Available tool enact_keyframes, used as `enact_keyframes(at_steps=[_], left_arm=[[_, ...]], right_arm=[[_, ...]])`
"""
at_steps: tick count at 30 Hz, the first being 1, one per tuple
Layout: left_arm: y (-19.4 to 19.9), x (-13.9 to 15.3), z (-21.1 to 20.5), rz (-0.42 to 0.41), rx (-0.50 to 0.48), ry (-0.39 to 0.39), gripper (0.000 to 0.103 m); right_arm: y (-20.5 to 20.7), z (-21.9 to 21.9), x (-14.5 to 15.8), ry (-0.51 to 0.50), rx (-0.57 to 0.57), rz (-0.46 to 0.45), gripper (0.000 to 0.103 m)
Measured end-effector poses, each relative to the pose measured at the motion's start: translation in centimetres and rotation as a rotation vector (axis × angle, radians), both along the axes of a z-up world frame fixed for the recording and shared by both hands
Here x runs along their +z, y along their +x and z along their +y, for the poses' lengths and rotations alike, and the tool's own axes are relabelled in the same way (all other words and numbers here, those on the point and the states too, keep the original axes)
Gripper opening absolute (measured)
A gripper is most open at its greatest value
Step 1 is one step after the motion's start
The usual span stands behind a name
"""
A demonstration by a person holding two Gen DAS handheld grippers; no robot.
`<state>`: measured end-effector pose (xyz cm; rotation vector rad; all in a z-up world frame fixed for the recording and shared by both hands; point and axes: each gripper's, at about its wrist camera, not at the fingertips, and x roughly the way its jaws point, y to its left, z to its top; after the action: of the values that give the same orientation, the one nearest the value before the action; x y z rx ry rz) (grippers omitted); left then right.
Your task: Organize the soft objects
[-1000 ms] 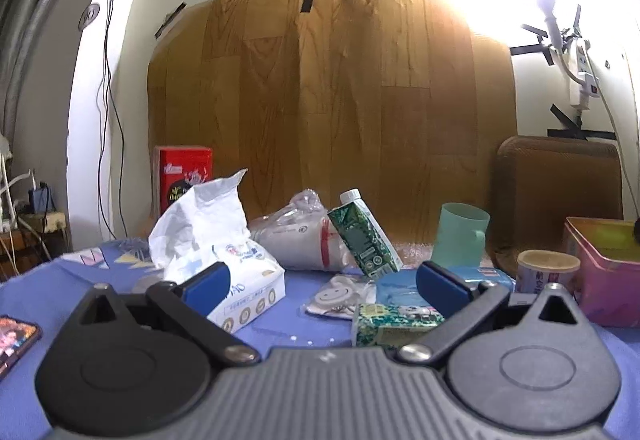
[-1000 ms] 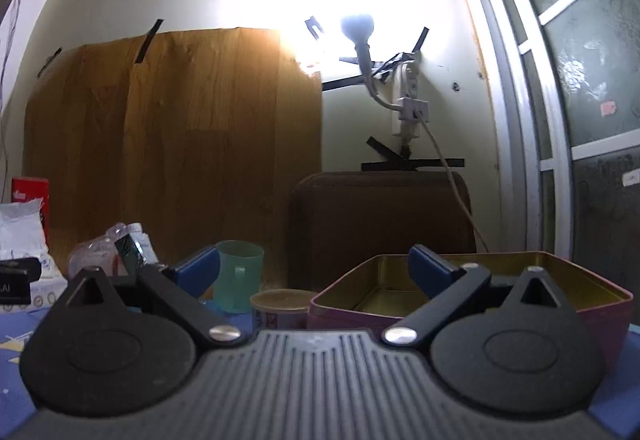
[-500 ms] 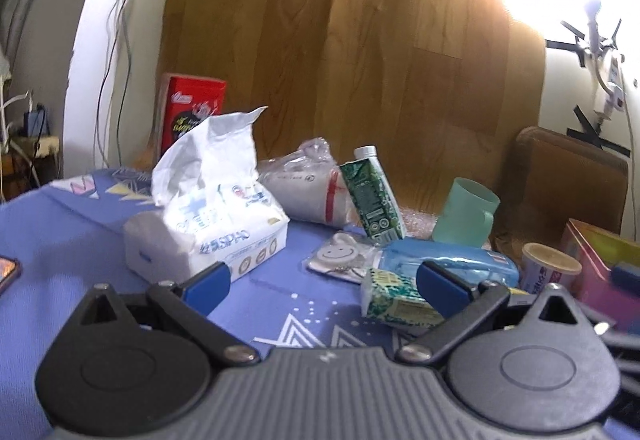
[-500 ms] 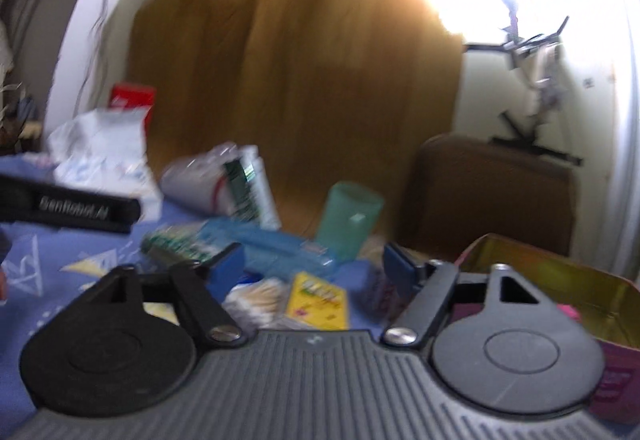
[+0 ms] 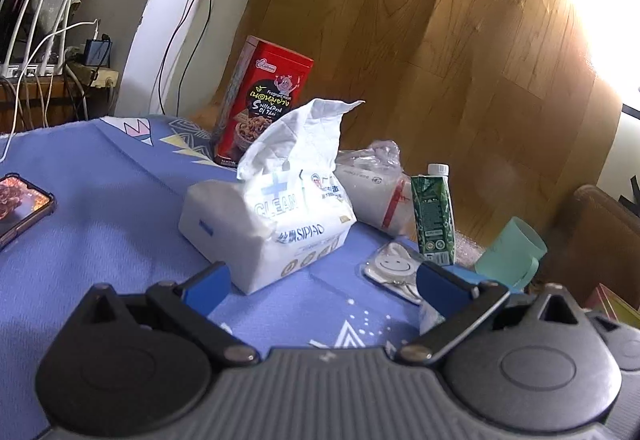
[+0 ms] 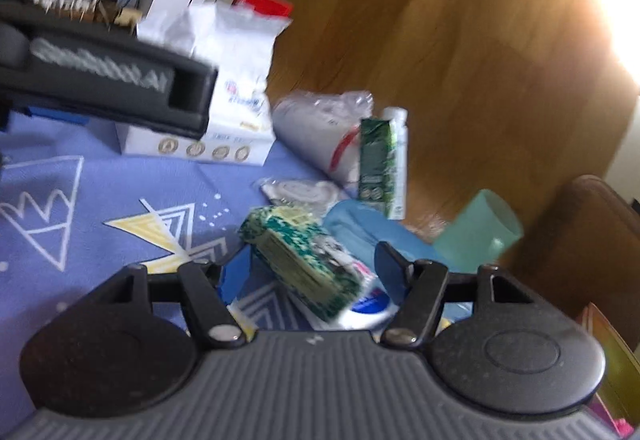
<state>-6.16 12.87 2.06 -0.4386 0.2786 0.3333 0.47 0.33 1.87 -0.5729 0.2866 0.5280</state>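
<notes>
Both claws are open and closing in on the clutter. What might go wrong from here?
1. The right claw straddles the green patterned pack, which overlaps a blue-and-white packet; closing may pinch both.
2. The green carton stands upright beside the smiley pouch; a sweep there could topple it.
3. The left claw is near the tissue pack, whose loose top sheet may snag.

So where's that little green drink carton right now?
The green carton stands upright at the back of the blue cloth, right of centre in the left wrist view, between the clear plastic bag and the mint cup.
</notes>
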Motion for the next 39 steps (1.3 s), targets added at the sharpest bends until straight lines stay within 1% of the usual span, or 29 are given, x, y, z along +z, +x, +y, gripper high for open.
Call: enact_keyframes(at_steps=[1, 2, 4, 9, 11, 14, 17, 19, 21, 24, 27, 29, 30, 33, 34, 35, 39], left_arm=[[0.0, 0.0, -0.1, -0.001, -0.002, 0.000, 0.103], [0.0, 0.0, -0.1, 0.000, -0.005, 0.000, 0.103], [0.0, 0.0, 0.0, 0.001, -0.009, -0.004, 0.103], [0.0, -0.1, 0.2, 0.005, -0.011, -0.026, 0.103], [0.0, -0.2, 0.3, 0.009, -0.017, -0.033, 0.103], [0.1, -0.2, 0.1, 0.016, -0.031, -0.032, 0.103], [0.2, -0.2, -0.1, 0.021, -0.047, -0.027, 0.103], [0.3, -0.2, -0.1, 0.024, -0.054, -0.022, 0.103], [0.4, -0.2, -0.3, 0.027, -0.061, -0.017, 0.103], [0.5, -0.2, -0.5, 0.031, -0.077, -0.007, 0.103], [0.4, -0.1, -0.9, 0.030, -0.087, 0.008, 0.103], [0.4, -0.1, -1.0, 0.030, -0.091, 0.013, 0.103], [0.4, -0.1, -1.0, 0.031, -0.093, 0.013, 0.103], [0.5, -0.1, -0.9, 0.035, -0.110, 0.004, 0.103], [0.6, -0.1, -0.9, 0.037, -0.118, -0.001, 0.103], [0.6, -0.1, -0.8, 0.039, -0.127, -0.006, 0.103], [0.9, -0.1, -0.6, 0.064, -0.179, -0.033, 0.103]], right_arm=[[0.4, 0.2, -0.1, -0.011, 0.001, 0.018, 0.049], [0.6, 0.2, -0.2, -0.016, -0.001, 0.026, 0.045], [0.1, -0.1, -0.2, -0.006, -0.005, 0.011, 0.038], [-2.7, -2.3, 0.0, 0.036, -0.010, -0.001, 0.035], [-4.7, -3.7, -0.1, 0.051, 0.012, -0.006, 0.035], [-7.6, -5.5, -0.4, 0.047, 0.035, -0.006, 0.035], [-9.7, -7.2, -1.0, 0.038, 0.020, 0.001, 0.035], [-10.5, -8.2, -1.3, 0.042, -0.015, 0.010, 0.035], [-10.5, -9.2, -1.1, 0.069, -0.053, 0.020, 0.035], [-10.4, -10.0, -0.9, 0.122, -0.079, 0.060, 0.039], [-10.5, -10.0, -1.0, 0.133, -0.088, 0.083, 0.045], [-10.7, -10.0, -1.2, 0.131, -0.085, 0.089, 0.053], [-10.7, -10.0, -1.2, 0.134, -0.081, 0.096, 0.055], [-10.9, -10.2, -1.4, 0.141, -0.076, 0.119, 0.060], [-11.1, -10.3, -1.4, 0.145, -0.082, 0.121, 0.064], [-11.1, -10.5, -1.4, 0.151, -0.086, 0.127, 0.066], [-10.8, -11.3, -1.2, 0.194, -0.098, 0.167, 0.068]])
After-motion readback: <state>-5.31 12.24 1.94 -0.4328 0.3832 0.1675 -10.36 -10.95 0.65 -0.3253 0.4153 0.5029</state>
